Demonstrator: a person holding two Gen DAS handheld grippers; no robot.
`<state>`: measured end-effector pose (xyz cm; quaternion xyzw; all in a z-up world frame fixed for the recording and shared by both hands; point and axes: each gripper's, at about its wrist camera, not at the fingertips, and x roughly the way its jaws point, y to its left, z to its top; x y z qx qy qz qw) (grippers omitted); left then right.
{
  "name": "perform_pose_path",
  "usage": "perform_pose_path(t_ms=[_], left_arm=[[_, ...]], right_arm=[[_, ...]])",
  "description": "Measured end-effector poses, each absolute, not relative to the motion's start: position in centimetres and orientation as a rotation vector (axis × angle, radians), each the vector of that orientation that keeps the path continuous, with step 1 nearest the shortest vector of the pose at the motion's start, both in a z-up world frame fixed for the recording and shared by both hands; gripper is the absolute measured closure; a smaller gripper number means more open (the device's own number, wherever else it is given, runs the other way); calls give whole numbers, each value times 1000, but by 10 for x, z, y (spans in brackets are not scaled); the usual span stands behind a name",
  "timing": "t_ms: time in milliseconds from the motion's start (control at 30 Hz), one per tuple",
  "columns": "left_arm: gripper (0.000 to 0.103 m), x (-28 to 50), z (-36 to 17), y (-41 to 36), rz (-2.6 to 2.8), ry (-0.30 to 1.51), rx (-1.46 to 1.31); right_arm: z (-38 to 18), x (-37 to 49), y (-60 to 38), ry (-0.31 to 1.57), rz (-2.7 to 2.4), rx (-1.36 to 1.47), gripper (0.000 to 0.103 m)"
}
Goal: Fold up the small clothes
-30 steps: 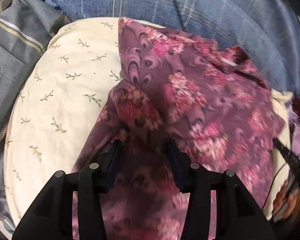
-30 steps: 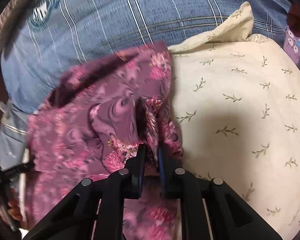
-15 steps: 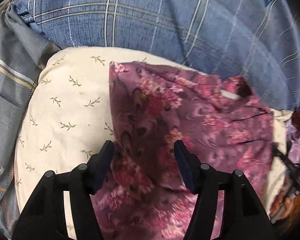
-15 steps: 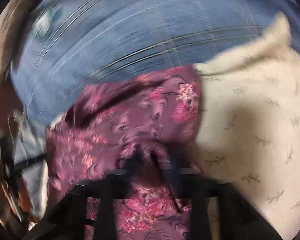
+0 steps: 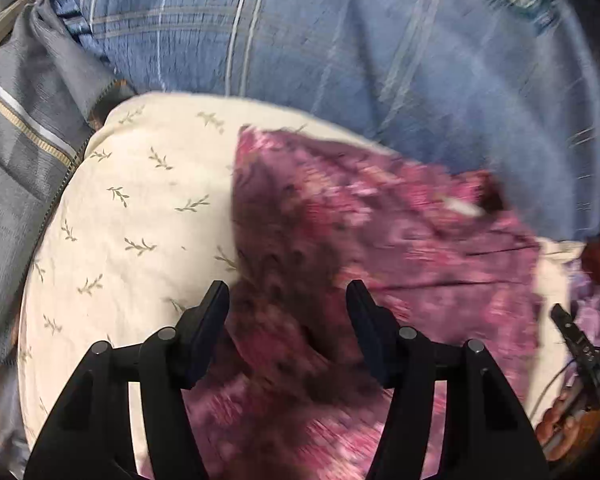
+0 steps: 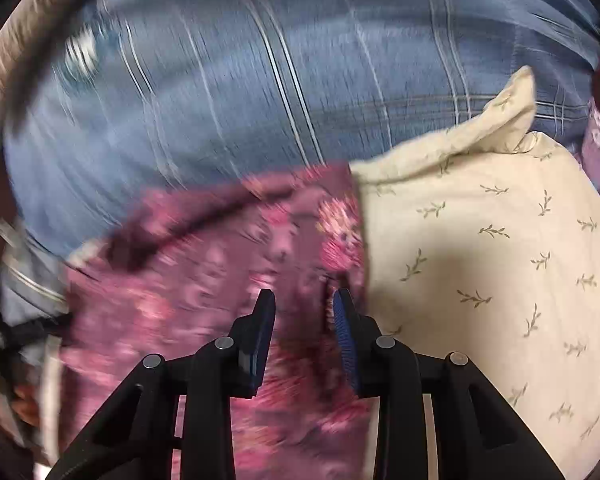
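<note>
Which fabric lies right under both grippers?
The purple floral garment, on the cream leaf-print pillow. The blue plaid quilt lies behind, the grey one to the side.

Left hand-held gripper (image 5: 287, 300) agape; right hand-held gripper (image 6: 304, 306) opening.

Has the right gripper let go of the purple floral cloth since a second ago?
Yes. The right gripper is opening, free of the purple floral cloth, which lies flatter beside the cream pillow.

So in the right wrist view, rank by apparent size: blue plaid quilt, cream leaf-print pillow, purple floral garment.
1. blue plaid quilt
2. cream leaf-print pillow and purple floral garment: too alike to rank; both are cut off by the frame.
</note>
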<state>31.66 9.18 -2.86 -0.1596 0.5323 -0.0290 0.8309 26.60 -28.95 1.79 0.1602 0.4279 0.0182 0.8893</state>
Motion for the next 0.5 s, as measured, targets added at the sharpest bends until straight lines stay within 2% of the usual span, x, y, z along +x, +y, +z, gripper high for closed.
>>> perform_pose_path(t_ms=[133, 267, 300, 500], left_arm=[[43, 290, -26, 76, -135, 1123, -295], [39, 286, -68, 63, -88, 1229, -189], [37, 282, -70, 67, -81, 1187, -222], [37, 269, -54, 55, -36, 1171, -167]], right_arm=[[28, 234, -287, 841, 124, 332, 72], [-23, 233, -285, 999, 68, 323, 74], [-34, 234, -287, 998, 63, 340, 75], [-23, 235, -275, 1001, 8, 268, 74]])
